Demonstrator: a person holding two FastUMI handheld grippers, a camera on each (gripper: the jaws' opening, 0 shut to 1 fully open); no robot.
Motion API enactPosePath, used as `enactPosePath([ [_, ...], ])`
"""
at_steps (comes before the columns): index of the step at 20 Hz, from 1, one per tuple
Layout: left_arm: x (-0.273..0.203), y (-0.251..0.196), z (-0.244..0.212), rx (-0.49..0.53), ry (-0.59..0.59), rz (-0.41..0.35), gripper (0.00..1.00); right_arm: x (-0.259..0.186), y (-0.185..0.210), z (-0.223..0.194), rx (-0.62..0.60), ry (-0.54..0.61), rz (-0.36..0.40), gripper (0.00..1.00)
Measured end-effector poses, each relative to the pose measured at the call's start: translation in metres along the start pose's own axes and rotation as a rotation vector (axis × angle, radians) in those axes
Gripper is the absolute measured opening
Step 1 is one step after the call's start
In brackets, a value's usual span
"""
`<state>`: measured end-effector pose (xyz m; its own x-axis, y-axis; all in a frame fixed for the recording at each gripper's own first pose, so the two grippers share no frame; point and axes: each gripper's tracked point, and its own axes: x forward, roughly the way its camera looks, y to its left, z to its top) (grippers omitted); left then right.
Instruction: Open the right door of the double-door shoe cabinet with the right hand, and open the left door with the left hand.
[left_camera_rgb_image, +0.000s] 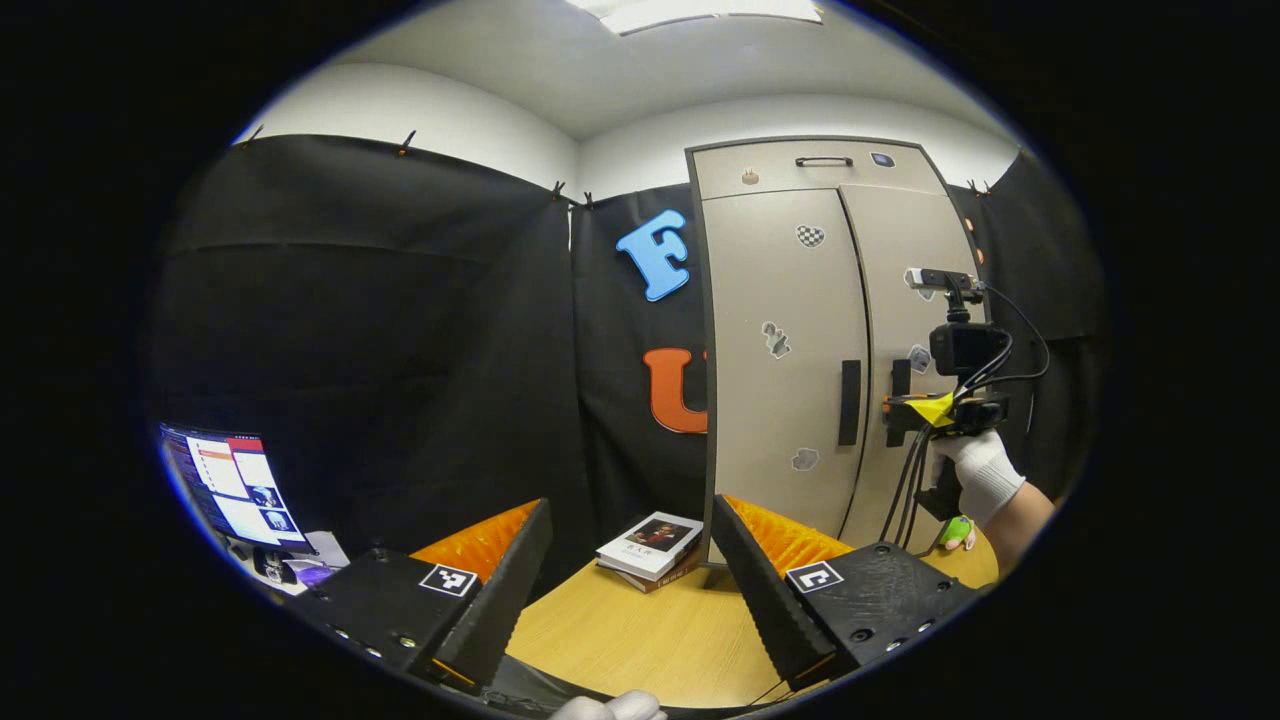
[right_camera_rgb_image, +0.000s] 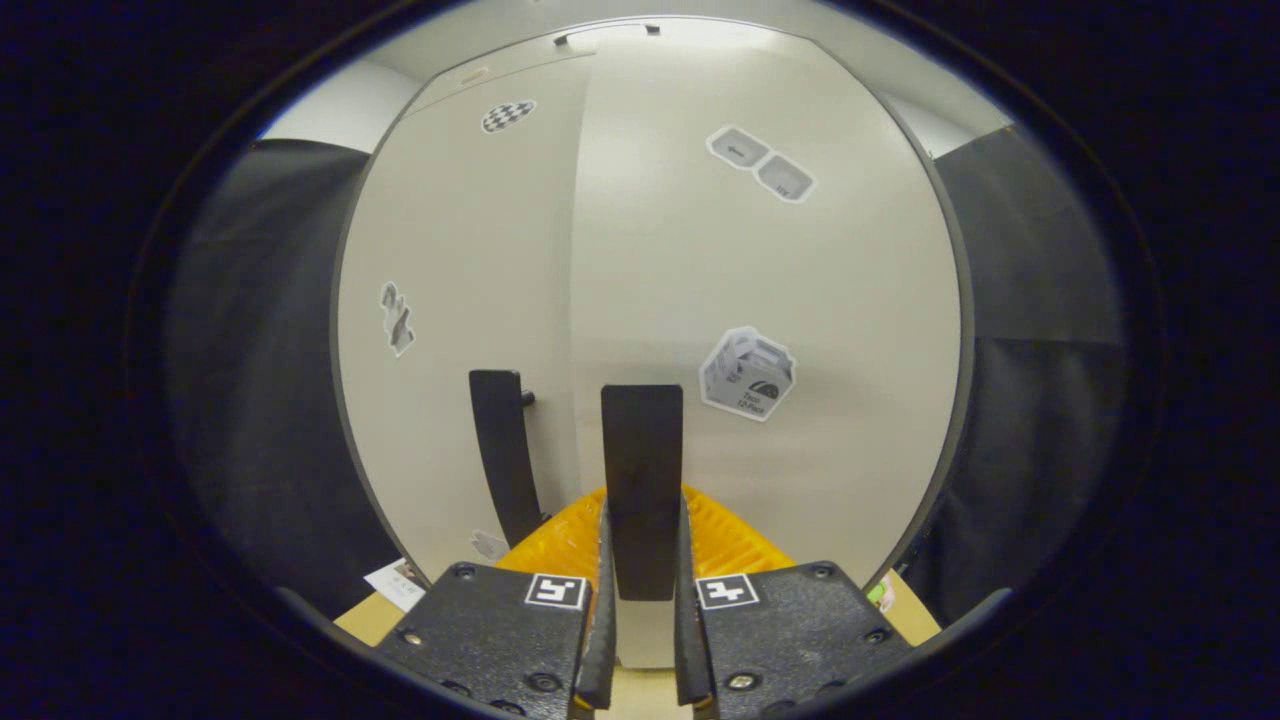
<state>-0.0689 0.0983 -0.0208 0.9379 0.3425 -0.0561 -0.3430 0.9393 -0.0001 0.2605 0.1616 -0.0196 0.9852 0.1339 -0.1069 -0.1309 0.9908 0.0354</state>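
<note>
At the lower centre of the right gripper view, the right gripper (right_camera_rgb_image: 642, 600) is clamped on the right door's handle (right_camera_rgb_image: 642, 470), both doors look closed, and the left gripper (left_camera_rgb_image: 630, 590), fingers apart, waits far from the cabinet (left_camera_rgb_image: 790, 330).

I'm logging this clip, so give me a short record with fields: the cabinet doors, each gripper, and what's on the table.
cabinet doors: left door and right door both look closed
right gripper: closed on the right door handle
left gripper: open, holding nothing, back from the cabinet over the table
left door handle: untouched
on table: stack of books beside the cabinet's foot
</note>
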Motion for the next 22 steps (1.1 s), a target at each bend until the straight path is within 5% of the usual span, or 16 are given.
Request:
enactPosePath([
  [18,-0.040,-0.018,-0.004,-0.011,-0.022,-0.188,0.96,-0.122,-0.065,-0.019,-0.002,0.000,-0.071,0.23],
  [22,-0.049,-0.025,-0.008,-0.014,-0.021,-0.229,0.96,-0.142,-0.083,-0.022,-0.014,-0.010,-0.089,0.14],
])
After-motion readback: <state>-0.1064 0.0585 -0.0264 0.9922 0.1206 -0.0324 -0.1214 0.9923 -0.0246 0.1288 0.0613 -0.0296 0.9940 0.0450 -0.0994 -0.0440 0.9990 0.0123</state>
